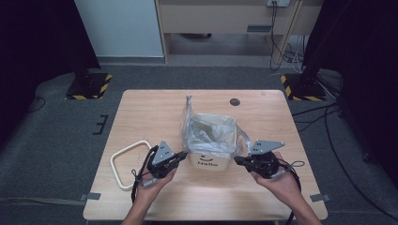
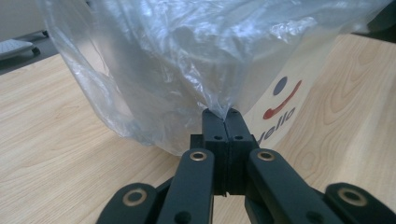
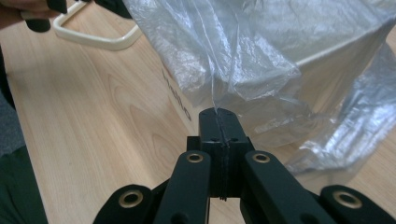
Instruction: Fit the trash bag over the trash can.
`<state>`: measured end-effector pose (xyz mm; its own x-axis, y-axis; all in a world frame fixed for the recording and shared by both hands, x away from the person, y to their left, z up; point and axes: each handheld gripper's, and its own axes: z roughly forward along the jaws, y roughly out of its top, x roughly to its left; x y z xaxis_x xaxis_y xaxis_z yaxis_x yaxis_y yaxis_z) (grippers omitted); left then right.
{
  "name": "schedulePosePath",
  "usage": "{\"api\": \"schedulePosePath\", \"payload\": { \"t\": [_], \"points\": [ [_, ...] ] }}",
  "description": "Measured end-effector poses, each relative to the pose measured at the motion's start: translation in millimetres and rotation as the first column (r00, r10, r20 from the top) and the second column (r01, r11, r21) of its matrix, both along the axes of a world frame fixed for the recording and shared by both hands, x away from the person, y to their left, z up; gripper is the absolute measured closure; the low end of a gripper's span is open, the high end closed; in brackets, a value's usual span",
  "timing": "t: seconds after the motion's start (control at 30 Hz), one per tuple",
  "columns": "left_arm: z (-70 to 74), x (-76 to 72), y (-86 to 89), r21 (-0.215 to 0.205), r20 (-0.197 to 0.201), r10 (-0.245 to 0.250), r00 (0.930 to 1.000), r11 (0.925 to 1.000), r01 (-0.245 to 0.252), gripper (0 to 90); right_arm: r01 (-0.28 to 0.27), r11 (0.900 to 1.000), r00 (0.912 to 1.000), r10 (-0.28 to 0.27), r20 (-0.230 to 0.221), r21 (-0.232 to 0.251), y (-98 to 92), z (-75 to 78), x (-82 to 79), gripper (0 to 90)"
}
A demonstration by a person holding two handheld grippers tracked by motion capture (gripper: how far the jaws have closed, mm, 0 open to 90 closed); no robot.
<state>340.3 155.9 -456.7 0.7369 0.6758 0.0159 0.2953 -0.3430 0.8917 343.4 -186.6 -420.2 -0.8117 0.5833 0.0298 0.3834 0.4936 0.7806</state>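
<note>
Plastic liner (image 1: pixel 213 133) drapes over a white "Hello" bin (image 1: pixel 207 161) at mid-table. Left gripper (image 1: pixel 184 153) pinches the liner's left edge between closed jaws; right gripper (image 1: pixel 237 160) clamps its right edge likewise. A cream ring frame (image 1: pixel 123 161) lies further left.

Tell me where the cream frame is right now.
In the high view, the cream frame lies flat on the table's left side, just left of the left gripper and the bin.
</note>
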Motion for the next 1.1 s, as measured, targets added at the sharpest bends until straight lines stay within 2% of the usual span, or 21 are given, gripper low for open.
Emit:
{"api": "schedulePosePath", "payload": {
  "t": [0.1, 0.3, 0.5, 0.73, 0.83, 1.1],
  "points": [
    [-3.2, -4.4, 2.5, -0.006, -0.002, -0.003, 1.0000, 1.0000, 0.003, 89.8, -0.010, 1.000, 0.9999, 0.010, -0.007, -0.013, -0.9, -2.0, -3.0, 90.0],
    [-18.0, 3.3, 1.2, 0.030, -0.045, 0.005, 0.9990, 0.9996, -0.003, 89.9, -0.028, 0.999, 0.9991, 0.026, -0.033, -0.037, 1.1, -11.7, -3.3, 90.0],
    [-25.1, 12.8, -5.5, 0.070, -0.079, -0.006, 0.9969, 0.9975, 0.011, 89.8, -0.046, 0.995, 0.9969, 0.040, -0.068, -0.091, 7.6, -32.5, -0.9, 90.0],
    [-30.0, 16.9, -10.2, 0.081, -0.095, -0.013, 0.9954, 0.9965, 0.021, 89.8, -0.040, 0.993, 0.9944, 0.028, -0.101, -0.111, 10.3, -45.1, 4.1, 90.0],
    [-31.3, 18.3, -10.4, 0.082, -0.108, -0.009, 0.9941, 0.9964, 0.018, 89.8, -0.029, 0.993, 0.9950, 0.018, -0.098, -0.116, 7.5, -47.6, 7.1, 90.0],
    [-32.2, 16.8, -18.9, 0.089, -0.106, -0.025, 0.9940, 0.9954, 0.035, 89.8, -0.004, 0.993, 0.9931, -0.010, -0.116, -0.116, 3.1, -54.3, 14.6, 90.0]
  ]
}}
